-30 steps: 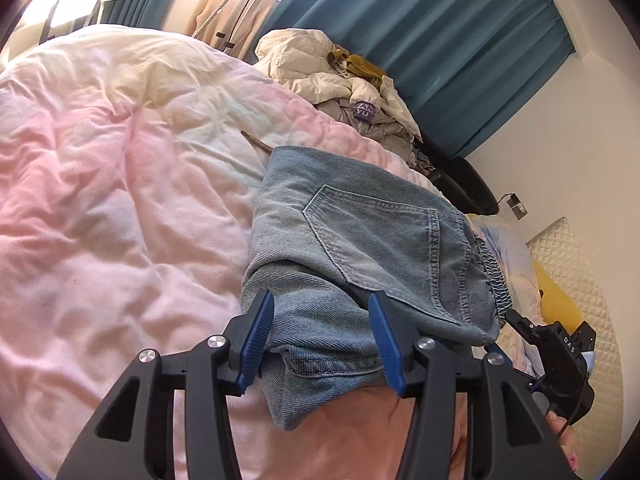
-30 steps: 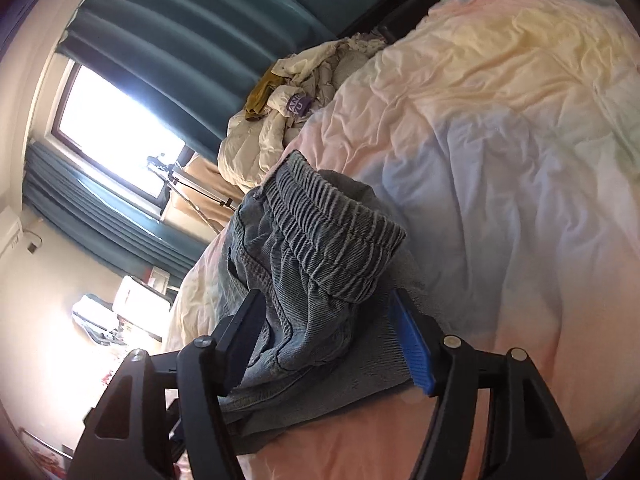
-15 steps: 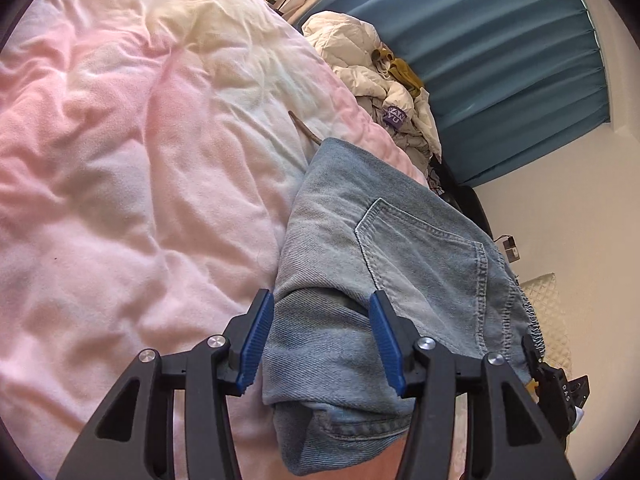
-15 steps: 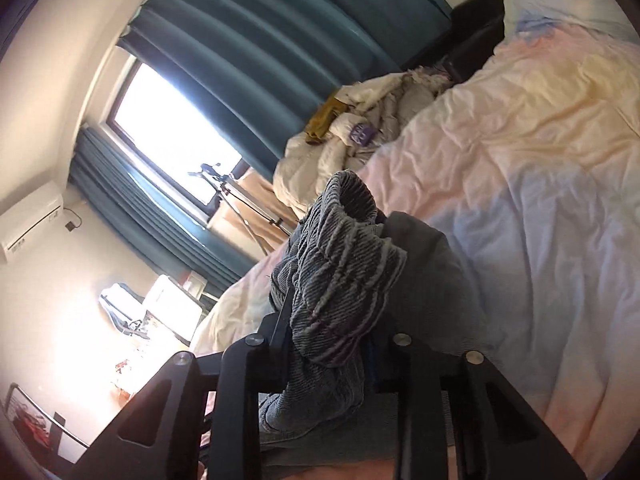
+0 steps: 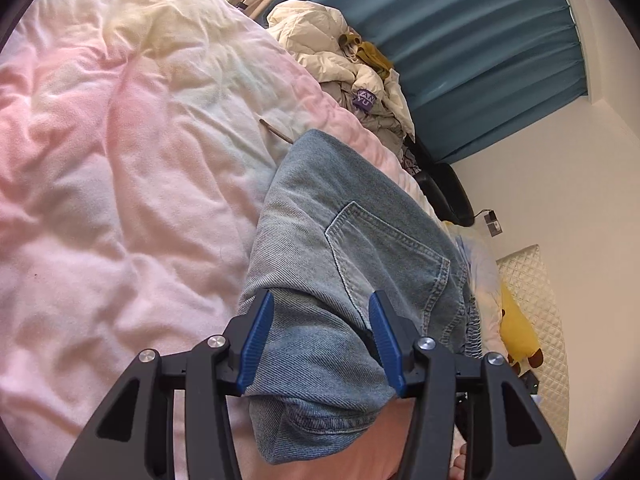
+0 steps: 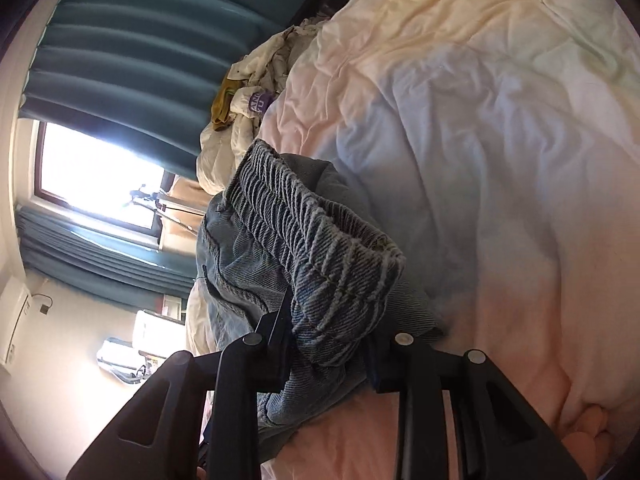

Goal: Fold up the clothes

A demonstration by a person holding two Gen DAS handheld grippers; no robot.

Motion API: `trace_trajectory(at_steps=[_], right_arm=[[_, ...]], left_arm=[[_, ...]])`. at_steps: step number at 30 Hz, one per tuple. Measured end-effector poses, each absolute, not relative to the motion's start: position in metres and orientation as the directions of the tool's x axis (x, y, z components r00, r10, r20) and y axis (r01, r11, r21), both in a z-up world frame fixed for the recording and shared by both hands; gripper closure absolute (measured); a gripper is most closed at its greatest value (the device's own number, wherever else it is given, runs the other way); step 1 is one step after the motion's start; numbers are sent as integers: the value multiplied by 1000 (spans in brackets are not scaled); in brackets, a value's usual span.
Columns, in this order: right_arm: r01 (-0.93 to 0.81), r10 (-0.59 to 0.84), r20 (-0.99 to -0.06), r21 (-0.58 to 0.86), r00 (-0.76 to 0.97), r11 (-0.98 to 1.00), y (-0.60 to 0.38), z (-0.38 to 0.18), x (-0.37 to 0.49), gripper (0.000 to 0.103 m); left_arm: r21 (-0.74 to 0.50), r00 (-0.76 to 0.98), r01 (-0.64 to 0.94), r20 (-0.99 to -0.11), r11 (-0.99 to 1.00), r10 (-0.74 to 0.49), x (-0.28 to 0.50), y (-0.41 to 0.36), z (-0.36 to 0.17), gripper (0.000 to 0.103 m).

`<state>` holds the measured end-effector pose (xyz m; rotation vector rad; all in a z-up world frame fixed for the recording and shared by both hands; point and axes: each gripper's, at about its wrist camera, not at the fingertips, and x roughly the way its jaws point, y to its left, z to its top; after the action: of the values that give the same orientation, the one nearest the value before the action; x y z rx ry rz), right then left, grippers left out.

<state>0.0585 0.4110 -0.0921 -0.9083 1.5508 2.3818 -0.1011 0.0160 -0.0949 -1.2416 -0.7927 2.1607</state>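
Note:
Light blue folded jeans (image 5: 352, 248) lie on a pink and cream duvet (image 5: 120, 168), back pocket up. My left gripper (image 5: 320, 340) is around the folded leg end of the jeans, its blue pads (image 5: 256, 336) pressing the denim on both sides. My right gripper (image 6: 326, 344) is shut on the jeans' ribbed elastic waistband (image 6: 320, 248), which bunches up between the fingers and hides the pads. The jeans (image 6: 240, 264) hang lifted off the duvet (image 6: 500, 140) at that end.
A heap of cream and grey clothes (image 5: 348, 64) with a mustard item lies at the bed's far edge by teal curtains (image 5: 460, 40). A black chair (image 5: 444, 192), a yellow plush (image 5: 516, 320) and a quilted headboard (image 5: 540, 320) stand to the right. A bright window (image 6: 92, 172) shows left.
My right gripper closed on the waistband and has lifted and turned with it. My left gripper slid further onto the folded leg end and narrowed on it.

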Motion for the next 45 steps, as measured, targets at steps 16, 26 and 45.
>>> trace_trajectory(at_steps=[16, 26, 45], right_arm=[[-391, -129, -682, 552, -720, -736, 421, -37, 18, 28], [-376, -437, -710, 680, -552, -629, 458, -120, -22, 24], [-181, -619, -468, 864, -631, -470, 465, -125, -22, 15]], left_arm=[[-683, -443, -109, -617, -723, 650, -118, 15, -112, 27], [-755, -299, -55, -611, -653, 732, -137, 18, -143, 27], [-777, -237, -60, -598, -626, 765, -134, 25, -148, 27]])
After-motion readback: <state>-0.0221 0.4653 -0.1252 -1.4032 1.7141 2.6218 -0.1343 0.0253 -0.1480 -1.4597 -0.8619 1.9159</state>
